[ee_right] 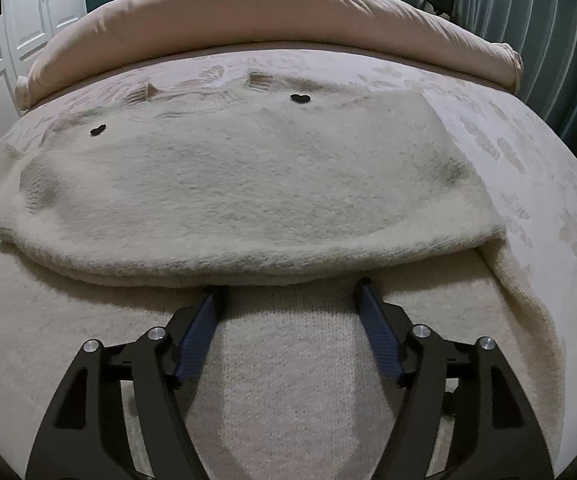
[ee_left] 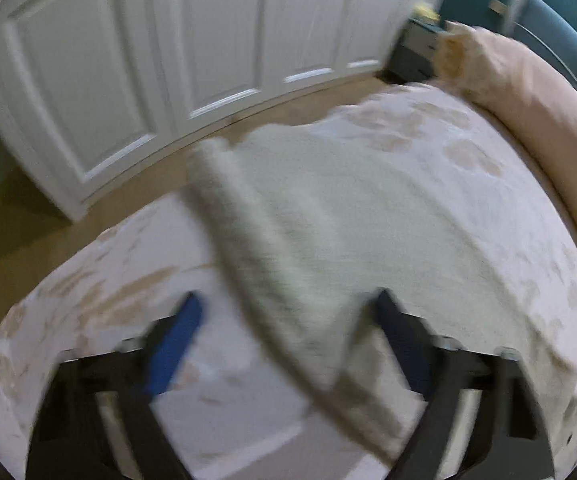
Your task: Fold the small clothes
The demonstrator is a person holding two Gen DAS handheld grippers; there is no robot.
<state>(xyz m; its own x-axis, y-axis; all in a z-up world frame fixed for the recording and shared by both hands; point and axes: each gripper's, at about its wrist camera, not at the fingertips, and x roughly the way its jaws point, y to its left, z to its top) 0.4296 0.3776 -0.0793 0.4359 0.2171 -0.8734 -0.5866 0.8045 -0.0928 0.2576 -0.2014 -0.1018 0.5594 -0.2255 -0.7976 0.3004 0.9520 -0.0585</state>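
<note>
While my left camera is smeared with blur, I can make out the left gripper (ee_left: 288, 304) with its fingers spread wide and nothing pinched between them. A thick edge of the cream sweater (ee_left: 328, 208) runs diagonally down from the far side of the bed, passing through the gap between the fingers without either blue pad (ee_left: 176, 340) clearly touching it. The sweater lies on the patterned bedspread (ee_left: 88, 292), and the white wardrobe doors (ee_left: 128, 60) stand across the floor beyond the bed.

My right view is sharp. The right gripper (ee_right: 288, 292) also has its fingers wide apart, holding nothing, with both tips right at the rolled edge of the folded-over layer of the sweater (ee_right: 248, 184). Whether the tips touch that edge or sit just under it I cannot tell. The lower layer of knit spreads out beneath the gripper toward me. Two small dark buttons (ee_right: 299, 98) sit near the far edge of the top layer. Behind the sweater a pink duvet (ee_right: 268, 12) is bunched along the head of the bed, and the bedspread (ee_right: 528, 140) shows to the right.
</note>
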